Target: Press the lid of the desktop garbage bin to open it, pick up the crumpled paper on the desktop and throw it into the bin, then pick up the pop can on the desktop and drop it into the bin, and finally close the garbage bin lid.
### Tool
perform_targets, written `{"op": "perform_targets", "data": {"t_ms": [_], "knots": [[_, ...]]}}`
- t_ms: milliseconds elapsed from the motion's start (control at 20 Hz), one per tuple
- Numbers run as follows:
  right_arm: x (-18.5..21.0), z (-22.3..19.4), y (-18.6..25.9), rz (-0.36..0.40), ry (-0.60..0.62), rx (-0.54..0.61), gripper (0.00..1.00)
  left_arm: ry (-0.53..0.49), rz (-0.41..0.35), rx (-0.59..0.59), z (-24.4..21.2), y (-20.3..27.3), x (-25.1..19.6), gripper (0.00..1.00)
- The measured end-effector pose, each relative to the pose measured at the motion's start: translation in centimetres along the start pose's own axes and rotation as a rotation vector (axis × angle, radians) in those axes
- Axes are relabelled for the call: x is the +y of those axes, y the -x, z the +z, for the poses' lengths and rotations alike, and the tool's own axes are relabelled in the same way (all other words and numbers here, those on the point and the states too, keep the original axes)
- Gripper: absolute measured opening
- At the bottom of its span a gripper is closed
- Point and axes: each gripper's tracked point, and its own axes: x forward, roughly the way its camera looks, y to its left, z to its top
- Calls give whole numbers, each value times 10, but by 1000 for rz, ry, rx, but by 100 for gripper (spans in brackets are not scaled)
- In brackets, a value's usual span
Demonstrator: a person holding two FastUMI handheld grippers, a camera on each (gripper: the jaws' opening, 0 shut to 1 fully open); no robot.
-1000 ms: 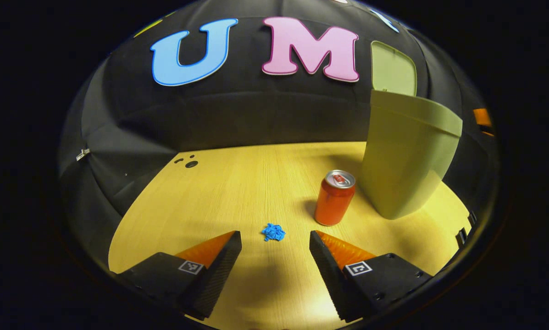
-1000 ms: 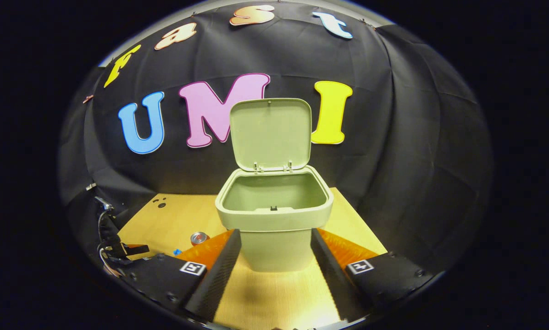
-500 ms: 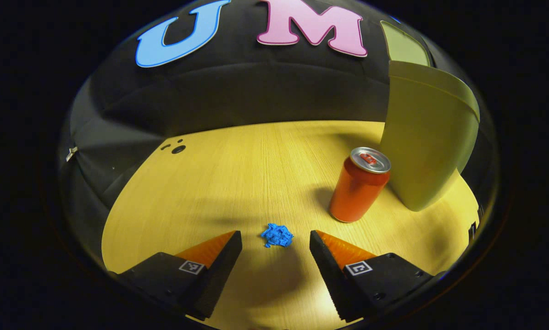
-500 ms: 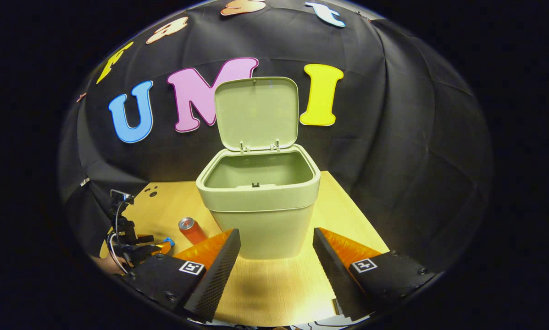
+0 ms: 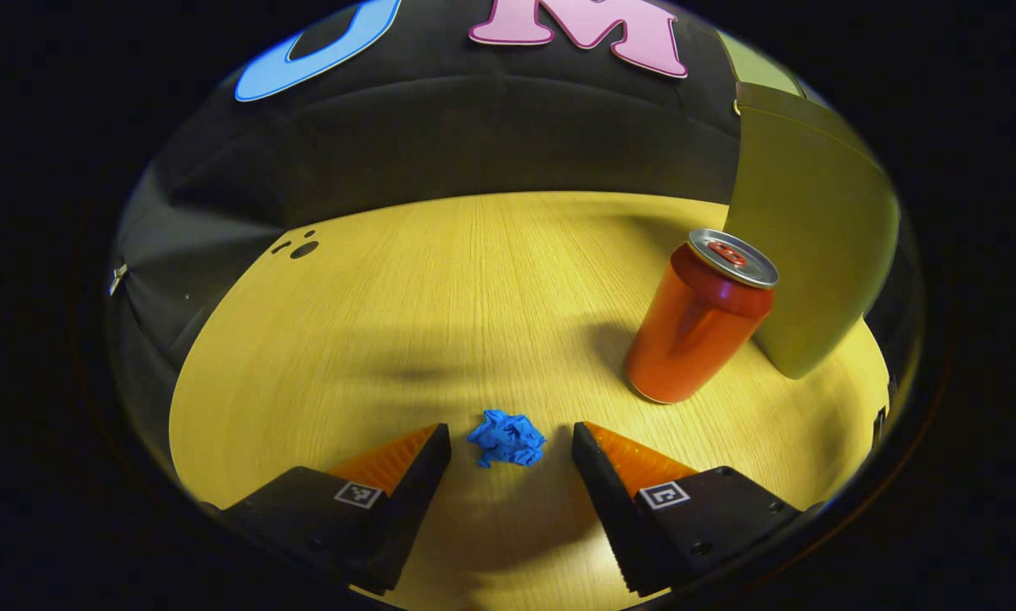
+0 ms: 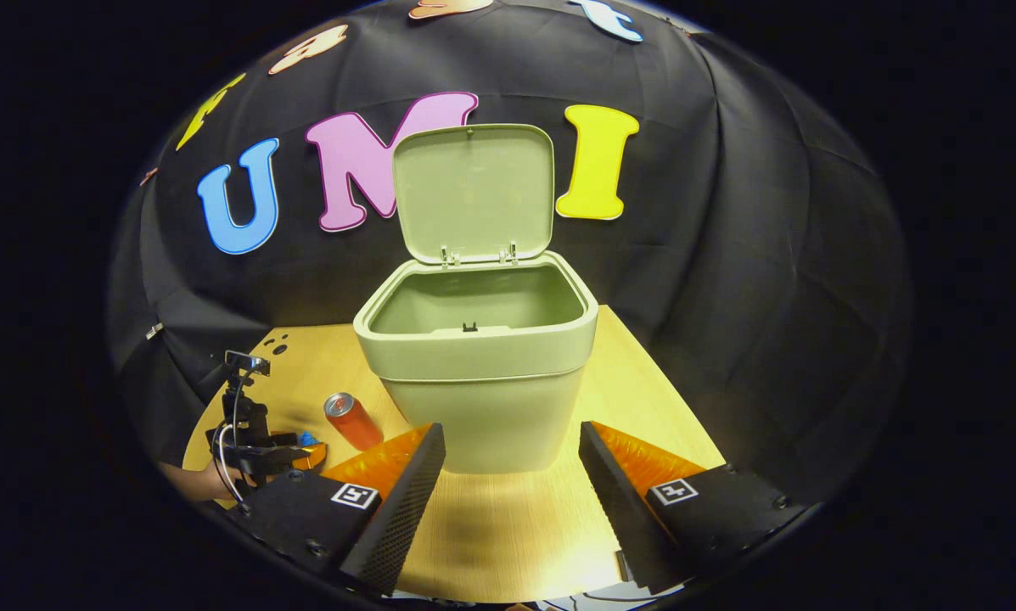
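Down low, the left gripper (image 5: 508, 445) stood with jaws wide, the paper (image 5: 507, 438) lying between its fingertips on the table (image 5: 440, 288) (untouched). Right of it stood the can (image 5: 696, 318), near the bin (image 6: 480, 361), whose lid (image 6: 472, 191) was up; the right gripper (image 6: 512, 445) faced it, jaws wide and empty.

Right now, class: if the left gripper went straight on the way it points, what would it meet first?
Most likely the blue paper ball, lying on the table between the open left gripper's fingertips; depth is uncertain.
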Motion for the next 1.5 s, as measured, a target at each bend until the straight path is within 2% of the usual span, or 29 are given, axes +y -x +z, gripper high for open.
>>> {"op": "perform_targets", "data": {"t_ms": [100,200,250,350,650,950,1100,1500], "knots": [[0,-2,-3,1,-11,4,100,1,-4,-2,-1,0,-4,89],[3,-6,-5,11,-19,14,100,-1,0,-9,0,-2,-6,79],[4,-8,-5,16,-19,17,100,2,5,-13,0,-2,-5,67],[7,-10,-6,27,-18,22,100,14,12,-17,1,-4,-5,50],[9,-13,-5,42,-21,28,100,-22,9,-9,3,-2,-7,32],[12,-16,-7,54,-32,31,100,-5,-15,-52,29,17,-13,29],[14,-18,-9,66,-43,36,99,-7,-21,-94,51,36,-13,31],[9,-25,-14,78,-102,40,99,-7,-114,-265,159,110,-45,29]]}}
